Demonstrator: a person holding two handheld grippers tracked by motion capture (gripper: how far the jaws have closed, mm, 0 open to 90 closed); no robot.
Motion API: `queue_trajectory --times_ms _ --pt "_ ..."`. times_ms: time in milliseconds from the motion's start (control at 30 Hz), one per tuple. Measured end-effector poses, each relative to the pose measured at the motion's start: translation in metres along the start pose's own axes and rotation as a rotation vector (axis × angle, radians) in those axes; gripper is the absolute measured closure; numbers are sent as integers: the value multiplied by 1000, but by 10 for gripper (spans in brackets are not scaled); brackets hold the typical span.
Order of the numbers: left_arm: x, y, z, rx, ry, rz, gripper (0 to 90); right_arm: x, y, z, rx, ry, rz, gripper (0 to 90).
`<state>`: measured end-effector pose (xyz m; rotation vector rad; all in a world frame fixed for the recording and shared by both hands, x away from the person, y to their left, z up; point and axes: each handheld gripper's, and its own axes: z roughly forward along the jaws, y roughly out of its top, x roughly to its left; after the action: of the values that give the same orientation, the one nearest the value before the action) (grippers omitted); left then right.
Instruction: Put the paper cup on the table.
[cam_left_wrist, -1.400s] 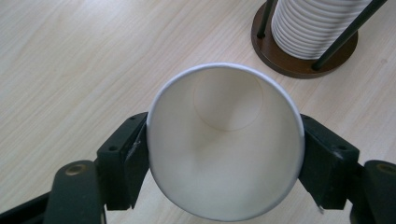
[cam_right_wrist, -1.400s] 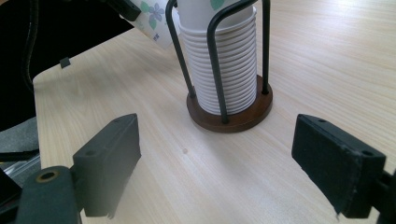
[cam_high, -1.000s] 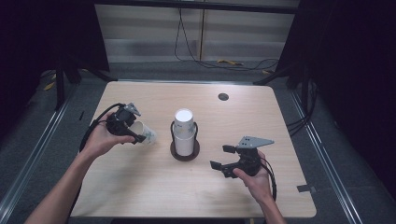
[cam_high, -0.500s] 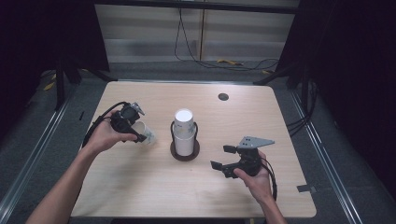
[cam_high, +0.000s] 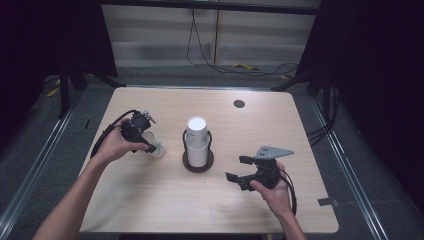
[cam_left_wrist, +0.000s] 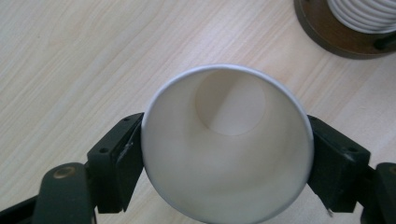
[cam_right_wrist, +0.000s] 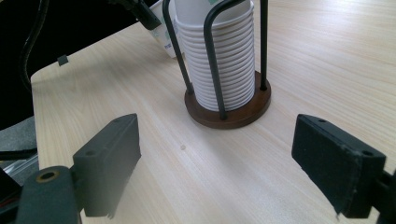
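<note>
The tabletop (cam_high: 150, 210) is pale wood, and near its middle stands a cup holder (cam_high: 198, 161), a round dark base with thin wire uprights around a stack of white paper cups (cam_high: 196, 137). The right gripper view shows the same stack (cam_right_wrist: 219, 60) packed rim on rim, upright, reaching the top of the wires.

Left of the holder, toward the left edge of the tabletop, the left gripper (cam_high: 145, 145) pinches 1 paper cup (cam_high: 155, 147) across its body. In the left gripper view the 2 jaws press on opposite sides of the cup (cam_left_wrist: 226, 144) just under the rim, and its open mouth faces the camera with the flat bottom visible deep inside. The cup lies tipped over, its long axis running roughly level from the hand toward the holder, bottom end leading, mouth back toward the hand. Whether it touches the tabletop I cannot tell.

The right gripper (cam_high: 239, 170) sits near the front right of the holder, jaws spread wide and holding nothing.

The step in hand looks like handling a single cup beside the stack. The next move probably calls for turning it upright, then either setting it down on bare wood or lining it up over the stack, with the free gripper ready to steady the holder
</note>
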<state>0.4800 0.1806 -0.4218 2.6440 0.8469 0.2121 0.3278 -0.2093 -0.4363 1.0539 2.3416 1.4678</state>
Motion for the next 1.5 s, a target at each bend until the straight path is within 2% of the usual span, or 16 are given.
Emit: queue_trajectory --times_ms 33,100,167,200,233,333,467,767,900,1000,1100,1167,1233,1300,1400,1500 --pt "1 0 0 -9 12 2 218 0 0 0 2 0 -1 151" --pt "1 0 3 -28 13 -34 216 0 0 0 2 1 -3 151" --pt "1 0 4 -25 9 -41 210 1 0 0 4 3 -6 151" --pt "2 1 5 -24 11 -27 207 1 0 0 5 3 -7 151" --pt "1 1 6 -26 11 -38 205 1 0 0 5 3 -7 151" --pt "1 2 6 -55 0 -27 202 0 0 1 4 3 -3 151" --pt "3 0 7 -90 -4 -48 186 0 0 2 5 6 -1 150" --pt "6 -2 4 -131 -10 -50 170 0 -1 2 8 3 0 150" --pt "8 -6 2 -184 -18 -90 165 0 -1 2 8 3 -1 150" --pt "9 -9 2 -211 -26 -82 167 0 -1 2 12 3 0 150" --pt "9 -11 0 -240 -26 -107 170 -1 -1 2 11 1 2 150" --pt "9 -12 -2 -252 -23 -104 172 -1 -1 2 11 -1 0 149" --pt "6 -11 -4 -263 25 -98 173 -1 -1 2 12 0 1 149" --pt "6 -13 -6 -306 2 -106 173 -1 -1 3 13 1 1 149" --pt "6 -15 -8 -324 20 -100 172 -1 -1 3 12 0 3 149" --pt "5 -18 -11 -356 8 -103 172 -2 -2 3 9 -1 3 149"
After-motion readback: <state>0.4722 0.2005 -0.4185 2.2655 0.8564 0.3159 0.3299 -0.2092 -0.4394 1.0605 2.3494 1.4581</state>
